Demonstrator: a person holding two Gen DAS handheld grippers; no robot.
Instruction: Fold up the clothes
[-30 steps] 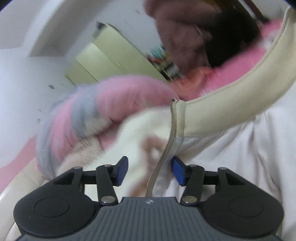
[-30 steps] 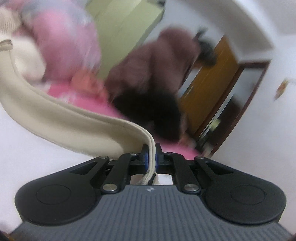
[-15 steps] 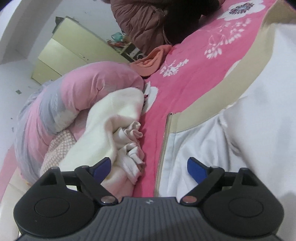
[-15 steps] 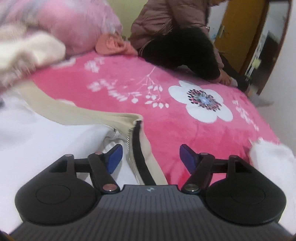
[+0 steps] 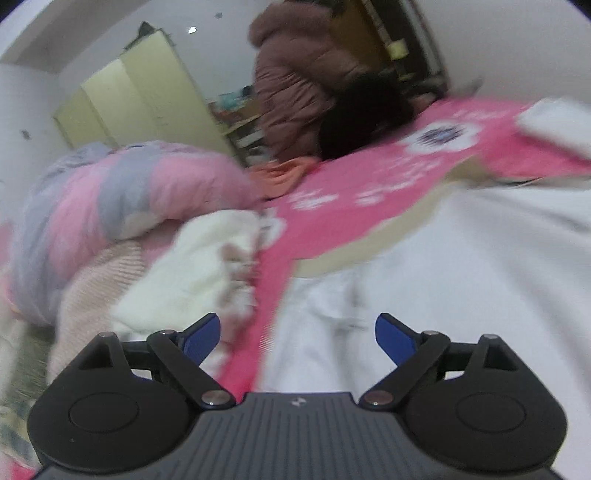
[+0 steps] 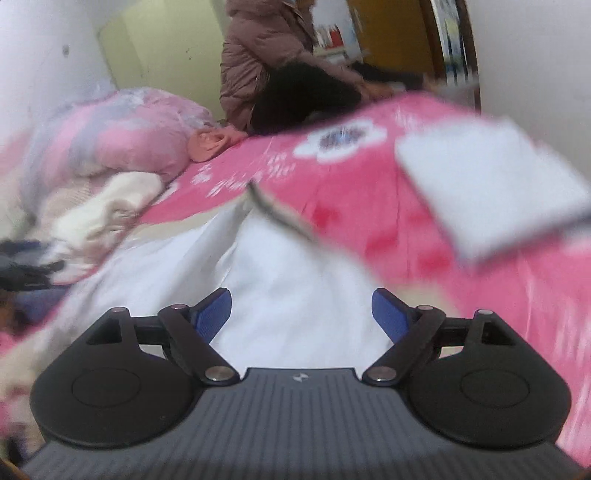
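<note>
The left gripper (image 5: 297, 334) hung with its blue pads spread wide and nothing between them, above the near edge of the white jacket (image 5: 443, 295). The right gripper (image 6: 301, 314) was likewise wide apart and empty over the same jacket (image 6: 288, 288).

The jacket lay spread on the pink flowered bedspread (image 5: 351, 192), filling the near part of the bed in both views. Its beige hem band (image 5: 369, 240) ran along the jacket's far edge against the bedspread. In the right wrist view a dark zipper edge (image 6: 280, 218) stood up from the jacket's far side, blurred, and I could not tell whether it was lying flat or lifted.

Beyond the jacket, to its left, a cream fleece garment (image 5: 192, 273) was heaped beside a pale pink knit piece (image 5: 96, 280), both resting against a rolled pink and grey quilt (image 5: 122, 199). An orange-pink cloth (image 6: 210, 142) lay on the bedspread past the quilt. A folded white item (image 6: 491, 184) sat on the bedspread to the right of the jacket, well apart from it.

At the far edge of the bed a person in a brown padded coat (image 6: 258, 55) was bent forward. Behind stood a pale green wardrobe (image 5: 140, 103) and a wooden door (image 6: 395, 33). Both views were smeared by motion.
</note>
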